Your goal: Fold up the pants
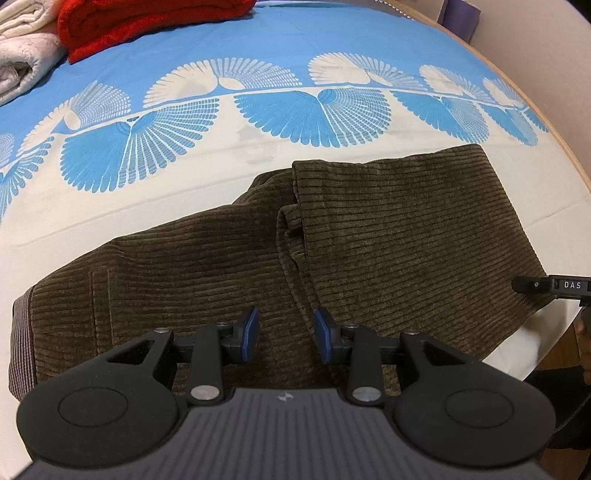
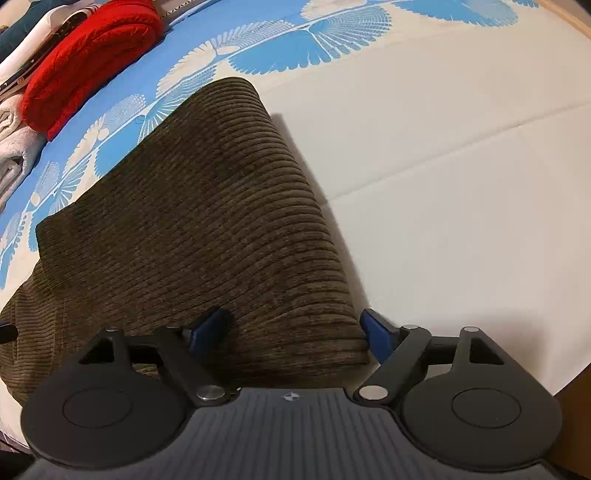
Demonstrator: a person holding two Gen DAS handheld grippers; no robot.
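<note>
Ahead of the grippers stretches a bedsheet (image 1: pixel 258 40), bright blue at its far part and cream nearer in, with a band of fan-shaped feather motifs running across where the two colours meet. Faint creases cross the cream part in the right wrist view. Far ahead and to the left lies a folded red blanket (image 1: pixel 147 22), thick and fuzzy. Just left of it, touching its edge, sits a stack of white towels (image 1: pixel 22 48), rolled and piled. Along the far right runs a wooden bed edge (image 1: pixel 546 110), curved by the lens.
</note>
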